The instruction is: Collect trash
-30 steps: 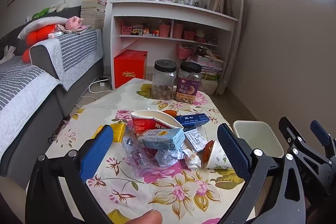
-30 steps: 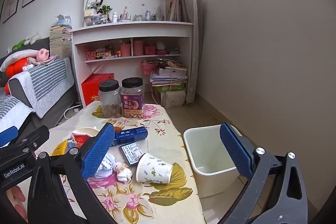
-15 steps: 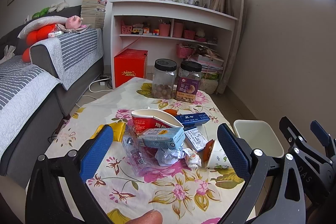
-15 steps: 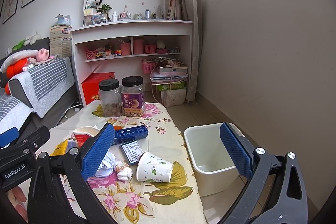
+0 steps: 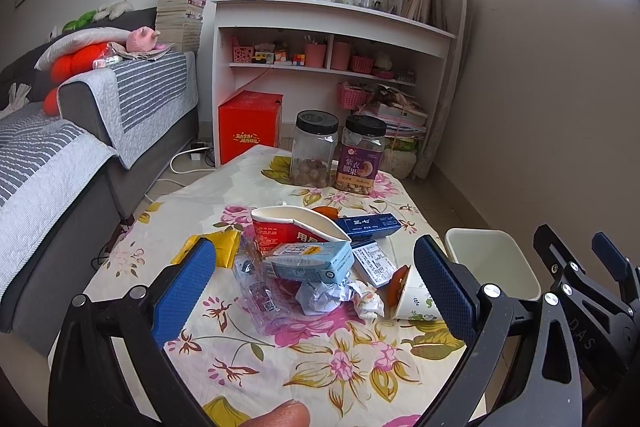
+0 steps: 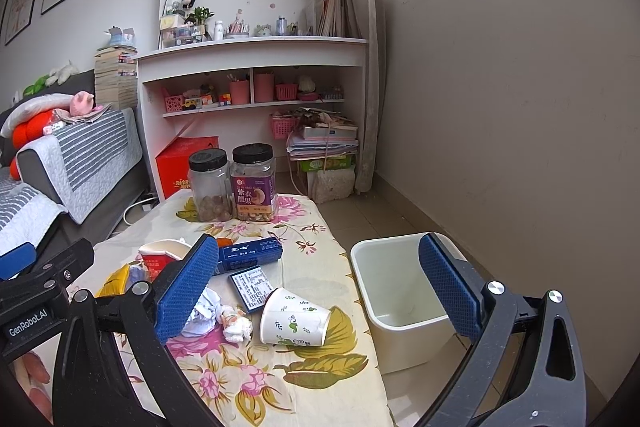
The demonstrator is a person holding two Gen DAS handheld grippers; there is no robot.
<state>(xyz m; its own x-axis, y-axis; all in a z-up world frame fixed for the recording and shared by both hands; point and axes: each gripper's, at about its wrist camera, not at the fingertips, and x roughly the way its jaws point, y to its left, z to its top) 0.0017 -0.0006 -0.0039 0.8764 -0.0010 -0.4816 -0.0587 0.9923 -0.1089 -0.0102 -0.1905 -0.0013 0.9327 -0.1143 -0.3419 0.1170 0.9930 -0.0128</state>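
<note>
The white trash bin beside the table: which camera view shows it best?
The right wrist view shows the white trash bin best: its rim, inside and front wall are visible, and it looks empty, though a blue finger pad covers its right corner. In the left wrist view the bin shows only part of its rim and inside, behind the fingers.

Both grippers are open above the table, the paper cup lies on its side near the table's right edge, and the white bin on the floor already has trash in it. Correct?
Not quite: the white bin holds no visible trash; the right wrist view shows its inside bare. Otherwise right: left gripper and right gripper are open, and the paper cup lies on its side.
</note>
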